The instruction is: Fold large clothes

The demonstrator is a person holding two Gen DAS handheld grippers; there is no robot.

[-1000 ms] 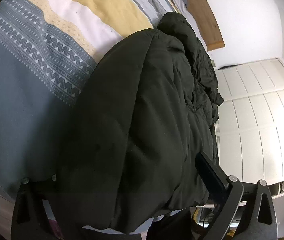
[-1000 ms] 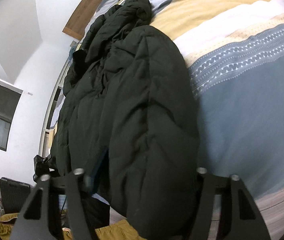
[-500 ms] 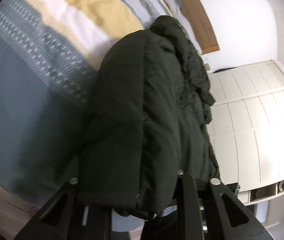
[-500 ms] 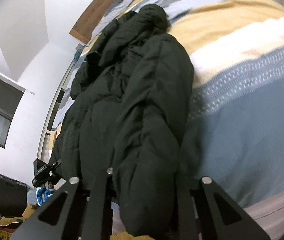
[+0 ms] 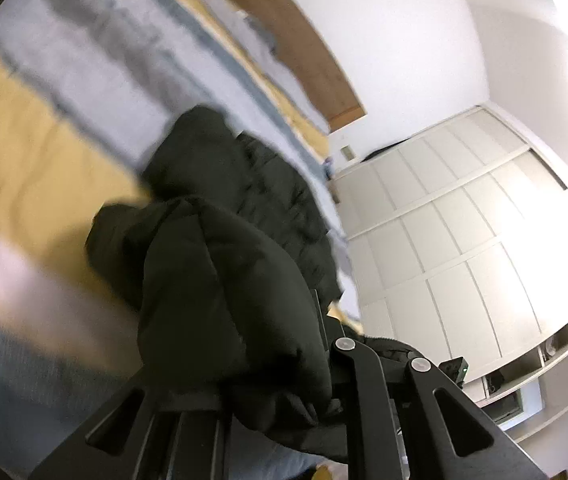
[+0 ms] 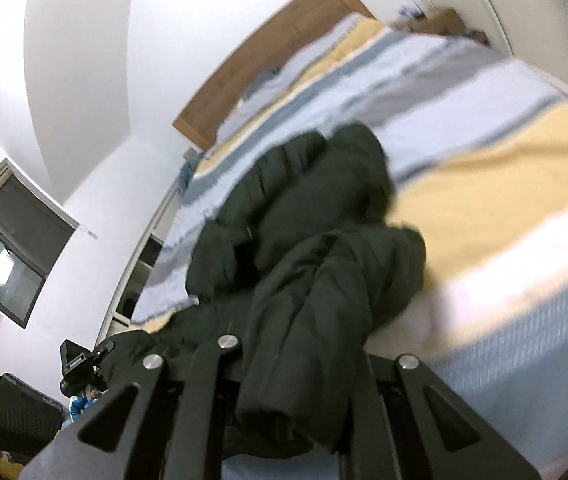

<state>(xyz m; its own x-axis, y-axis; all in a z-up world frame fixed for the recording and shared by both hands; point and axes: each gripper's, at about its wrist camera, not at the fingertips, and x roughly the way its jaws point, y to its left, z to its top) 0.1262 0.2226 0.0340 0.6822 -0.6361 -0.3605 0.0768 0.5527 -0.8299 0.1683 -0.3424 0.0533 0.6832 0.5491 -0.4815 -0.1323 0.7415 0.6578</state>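
Note:
A dark green puffy jacket (image 5: pixel 219 264) lies on a striped bed. My left gripper (image 5: pixel 279 412) is shut on the jacket's near hem and holds it lifted, the cloth bunched between the fingers. My right gripper (image 6: pixel 288 408) is shut on another part of the same jacket (image 6: pixel 324 272) hem, also lifted off the bed. The raised lower part folds up toward the hood end, which rests further up the bed. The fingertips of both grippers are hidden by the cloth.
The bed's duvet (image 5: pixel 23 168) has yellow, white, grey and blue stripes, with a wooden headboard (image 5: pixel 308 48) behind. White wardrobe doors (image 5: pixel 464 240) stand on one side. A window (image 6: pixel 7 248) and a dark case (image 6: pixel 23 420) are on the other side.
Both grippers closed on the jacket's near hem and lifted it up and forward toward the headboard. The lower part of the jacket now bunches over its upper part.

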